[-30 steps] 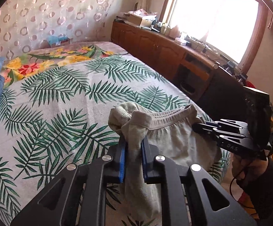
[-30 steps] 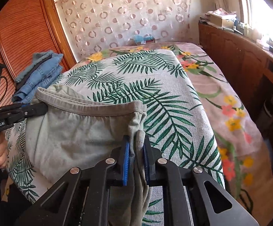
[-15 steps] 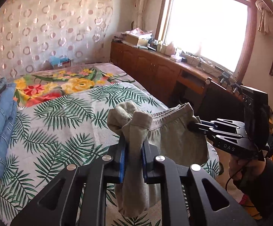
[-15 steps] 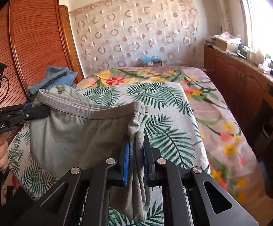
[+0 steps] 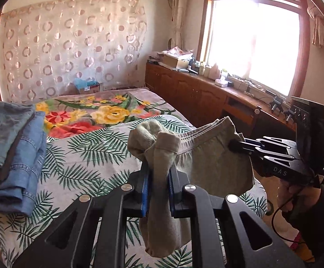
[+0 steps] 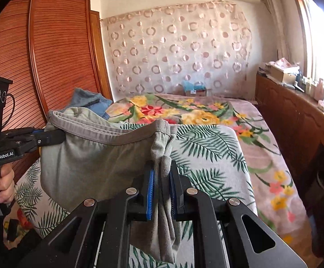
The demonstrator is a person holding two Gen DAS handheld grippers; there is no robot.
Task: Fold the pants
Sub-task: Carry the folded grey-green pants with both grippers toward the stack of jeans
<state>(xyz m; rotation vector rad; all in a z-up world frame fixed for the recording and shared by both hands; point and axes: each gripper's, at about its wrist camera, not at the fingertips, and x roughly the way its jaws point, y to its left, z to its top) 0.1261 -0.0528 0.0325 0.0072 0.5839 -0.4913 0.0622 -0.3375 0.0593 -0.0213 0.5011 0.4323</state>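
Grey pants (image 5: 209, 160) hang in the air above the bed, stretched by the waistband between both grippers. My left gripper (image 5: 158, 174) is shut on one bunched end of the waistband, with cloth drooping below its blue pads. My right gripper (image 6: 162, 174) is shut on the other end of the pants (image 6: 90, 160). In the left wrist view the right gripper (image 5: 233, 144) comes in from the right, held by a hand. The left gripper (image 6: 57, 137) shows at the left of the right wrist view. The legs hang out of sight.
The bed (image 5: 90, 156) has a palm-leaf cover with a flowered blanket (image 6: 206, 111) behind. A pile of blue jeans (image 5: 12, 147) lies at the bed's left side. A wooden sideboard (image 5: 206, 93) runs under the window; a wardrobe (image 6: 50, 55) stands on the left.
Both grippers have risen with the pants, lifting the cloth off the bed. The views have tilted up, so more of the wall and window shows.
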